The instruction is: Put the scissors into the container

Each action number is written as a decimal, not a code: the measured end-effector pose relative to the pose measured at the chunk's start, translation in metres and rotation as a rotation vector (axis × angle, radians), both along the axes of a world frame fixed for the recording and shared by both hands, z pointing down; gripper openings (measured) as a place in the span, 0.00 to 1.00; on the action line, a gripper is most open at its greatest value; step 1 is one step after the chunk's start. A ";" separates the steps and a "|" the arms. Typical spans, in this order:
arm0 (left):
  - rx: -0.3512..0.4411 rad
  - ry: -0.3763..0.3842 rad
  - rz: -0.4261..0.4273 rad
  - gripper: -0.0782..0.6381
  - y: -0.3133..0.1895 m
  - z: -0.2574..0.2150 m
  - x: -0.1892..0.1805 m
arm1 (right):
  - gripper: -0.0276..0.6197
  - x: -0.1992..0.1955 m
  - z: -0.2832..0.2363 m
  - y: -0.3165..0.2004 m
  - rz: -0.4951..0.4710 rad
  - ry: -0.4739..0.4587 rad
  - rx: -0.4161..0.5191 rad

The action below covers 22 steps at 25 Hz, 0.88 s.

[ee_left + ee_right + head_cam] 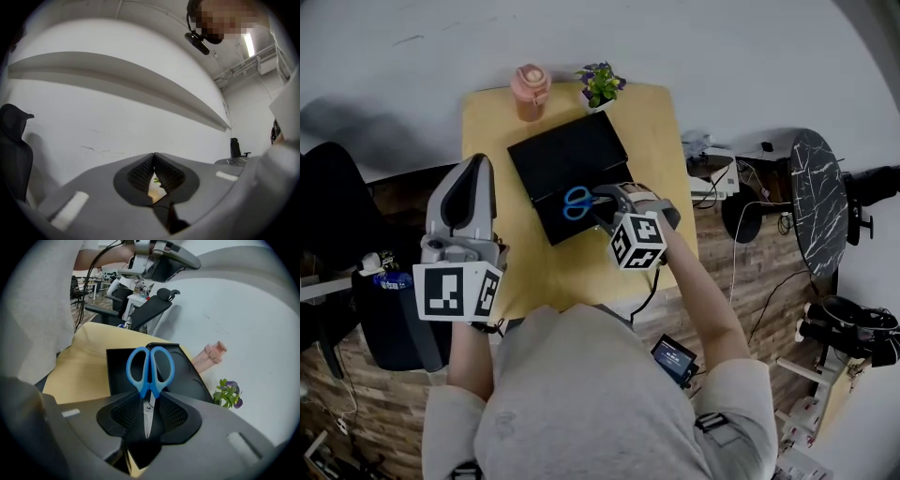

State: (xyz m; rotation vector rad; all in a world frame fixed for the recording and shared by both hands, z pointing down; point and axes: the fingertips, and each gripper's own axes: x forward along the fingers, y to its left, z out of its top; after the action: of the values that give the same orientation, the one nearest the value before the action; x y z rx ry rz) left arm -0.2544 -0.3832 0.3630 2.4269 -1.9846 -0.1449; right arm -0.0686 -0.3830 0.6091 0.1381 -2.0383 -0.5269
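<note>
The blue-handled scissors (577,202) hang over the near part of the black container (567,159) on the yellow table (652,141). My right gripper (598,202) is shut on their blades. In the right gripper view the blades are clamped between the jaws of the right gripper (149,401), and the blue handles of the scissors (150,367) point away over the container (187,376). My left gripper (473,167) is held up off the table's left edge. In its own view the left gripper (153,158) is shut, empty, and faces the white wall.
A pink bottle (530,91) and a small potted plant (600,84) stand at the table's far edge, behind the container. A black office chair (337,216) and a dark bin (389,323) are to the left. A round marble table (816,202) and cables lie to the right.
</note>
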 end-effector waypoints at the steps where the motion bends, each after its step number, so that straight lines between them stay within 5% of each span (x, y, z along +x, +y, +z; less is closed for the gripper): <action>1: -0.002 0.001 -0.001 0.19 -0.001 0.001 -0.001 | 0.25 0.000 0.005 0.000 -0.015 0.031 -0.006; 13: -0.029 0.004 -0.015 0.19 0.004 0.012 -0.006 | 0.25 0.007 0.055 -0.009 -0.078 0.312 -0.071; 22: -0.057 0.011 -0.054 0.19 0.015 0.024 -0.021 | 0.25 0.003 0.071 -0.014 -0.043 0.361 -0.075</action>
State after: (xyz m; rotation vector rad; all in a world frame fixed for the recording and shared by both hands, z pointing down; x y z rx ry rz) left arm -0.2751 -0.3678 0.3866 2.3343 -2.0216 -0.0998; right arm -0.0651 -0.3971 0.6803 -0.0448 -1.7084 -0.4639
